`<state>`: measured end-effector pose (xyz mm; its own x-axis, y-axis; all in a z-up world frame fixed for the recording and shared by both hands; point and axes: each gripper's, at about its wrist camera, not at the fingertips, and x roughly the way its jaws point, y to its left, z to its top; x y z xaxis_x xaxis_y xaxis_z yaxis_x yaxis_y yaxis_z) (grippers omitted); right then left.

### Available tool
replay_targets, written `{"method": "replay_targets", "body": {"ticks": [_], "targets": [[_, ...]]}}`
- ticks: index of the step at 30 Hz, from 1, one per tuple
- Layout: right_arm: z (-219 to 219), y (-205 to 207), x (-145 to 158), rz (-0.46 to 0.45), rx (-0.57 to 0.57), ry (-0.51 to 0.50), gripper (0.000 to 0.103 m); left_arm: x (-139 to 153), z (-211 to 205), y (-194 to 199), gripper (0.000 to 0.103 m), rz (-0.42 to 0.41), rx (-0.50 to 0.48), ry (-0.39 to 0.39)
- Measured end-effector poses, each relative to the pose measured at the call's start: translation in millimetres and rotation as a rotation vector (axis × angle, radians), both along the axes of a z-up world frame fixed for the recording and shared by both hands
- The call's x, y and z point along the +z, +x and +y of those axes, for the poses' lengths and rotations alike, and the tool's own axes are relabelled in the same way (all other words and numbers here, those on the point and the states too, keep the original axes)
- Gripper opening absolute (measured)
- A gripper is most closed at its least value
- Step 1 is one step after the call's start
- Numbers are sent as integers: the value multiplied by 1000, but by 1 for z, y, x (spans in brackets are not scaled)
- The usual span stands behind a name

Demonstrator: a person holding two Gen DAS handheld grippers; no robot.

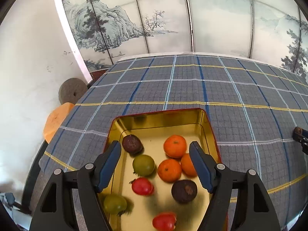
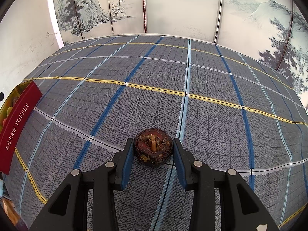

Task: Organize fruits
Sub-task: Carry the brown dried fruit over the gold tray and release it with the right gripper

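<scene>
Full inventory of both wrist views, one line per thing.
Gold-lined rectangular metal tin with red outside: 1, on the plaid cloth, under the left gripper.
Round orange tangerines: 3, clustered in the tin's right half.
Green round fruits: 2, left side of the tin.
Red round fruits: 2, middle and near end of the tin.
Dark brown-purple round fruits in the tin: 2, one far left, one near right.
Dark brown round fruit with a stem: 1, on the cloth, outside the tin.
Blue-grey plaid tablecloth: 1, covers the table.
Painted landscape screen: 1, behind the table.
Left gripper: open over the tin, empty.
Right gripper: shut on the stemmed fruit.
</scene>
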<state>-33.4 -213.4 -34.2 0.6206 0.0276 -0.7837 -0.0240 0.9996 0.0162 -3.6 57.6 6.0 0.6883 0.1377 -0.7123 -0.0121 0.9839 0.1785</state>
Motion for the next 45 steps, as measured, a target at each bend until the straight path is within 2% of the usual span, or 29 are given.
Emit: {"method": "replay_targets", "body": {"ticks": [13,27,36,45], "targets": [[8,-14,-1,0,5,6,37,15,3,-56,77,-37,17,-29],[65,-62,6,-38,106,62,37,5,28,-95,78,-22,74,-45],[97,-77,38,-91,197,134,37,2,40,-108,78,-24,93,-40],[175,-81,69,-112,397,182,37,3,51,-114,78,-35,117,-15]]}}
